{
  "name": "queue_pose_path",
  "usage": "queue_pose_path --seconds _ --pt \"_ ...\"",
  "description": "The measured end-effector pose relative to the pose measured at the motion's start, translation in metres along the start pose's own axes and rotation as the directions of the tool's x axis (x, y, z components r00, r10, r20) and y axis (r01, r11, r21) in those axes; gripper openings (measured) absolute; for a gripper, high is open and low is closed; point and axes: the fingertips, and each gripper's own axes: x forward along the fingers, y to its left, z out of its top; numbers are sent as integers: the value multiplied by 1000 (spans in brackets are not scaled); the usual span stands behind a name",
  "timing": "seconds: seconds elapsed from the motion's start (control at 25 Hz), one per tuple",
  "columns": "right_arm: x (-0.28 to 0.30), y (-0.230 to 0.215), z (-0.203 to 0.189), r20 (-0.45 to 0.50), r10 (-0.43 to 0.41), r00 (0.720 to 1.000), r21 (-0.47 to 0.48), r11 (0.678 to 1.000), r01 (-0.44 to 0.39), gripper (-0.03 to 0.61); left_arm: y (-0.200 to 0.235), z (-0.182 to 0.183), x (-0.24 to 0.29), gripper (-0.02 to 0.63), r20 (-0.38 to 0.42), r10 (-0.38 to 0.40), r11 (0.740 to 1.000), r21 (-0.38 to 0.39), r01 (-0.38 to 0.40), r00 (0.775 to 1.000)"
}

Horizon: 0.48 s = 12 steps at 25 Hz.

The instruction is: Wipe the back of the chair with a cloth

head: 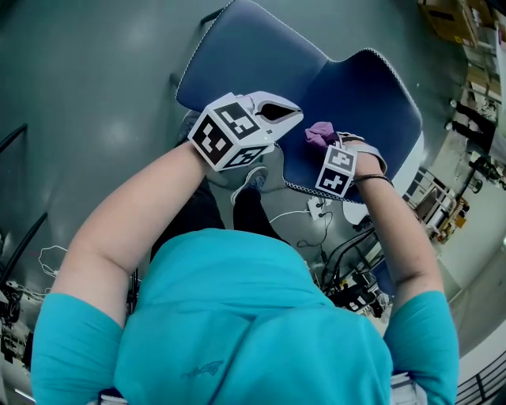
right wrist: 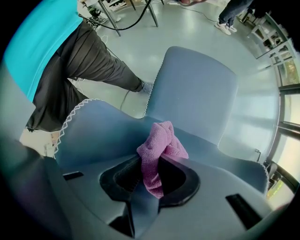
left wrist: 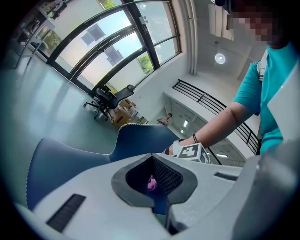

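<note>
A blue chair (head: 261, 55) with white stitched edges stands in front of the person, its back (right wrist: 93, 136) nearest and its seat (right wrist: 197, 93) beyond. My right gripper (head: 328, 149) is shut on a bunched purple cloth (head: 319, 133), which rests against the inner face of the chair back near its top edge. In the right gripper view the cloth (right wrist: 159, 150) sticks up from between the jaws of the right gripper (right wrist: 157, 176). My left gripper (head: 294, 117) hovers over the chair just left of the cloth, jaws together and holding nothing. Past the left gripper (left wrist: 155, 183) a bit of purple cloth (left wrist: 152, 183) shows.
Cables and a power strip (head: 316, 210) lie on the grey floor below the chair back. Metal racks (head: 431, 198) and boxes (head: 451, 20) line the right side. A black office chair (left wrist: 105, 98) stands far off by the windows. The person's legs (right wrist: 93, 61) are close behind the chair.
</note>
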Motion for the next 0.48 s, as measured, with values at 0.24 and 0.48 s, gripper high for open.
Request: queue_pose_path --seconds 0.24,0.48 --pt "-1 16 11 10 40 999 7 999 -40 94 2 -1 -1 -5 4 0 1000 -11 0 1000" --pt "0 33 28 22 84 996 13 996 -84 94 4 -6 -2 -5 4 -1 1000 -21 2 1000"
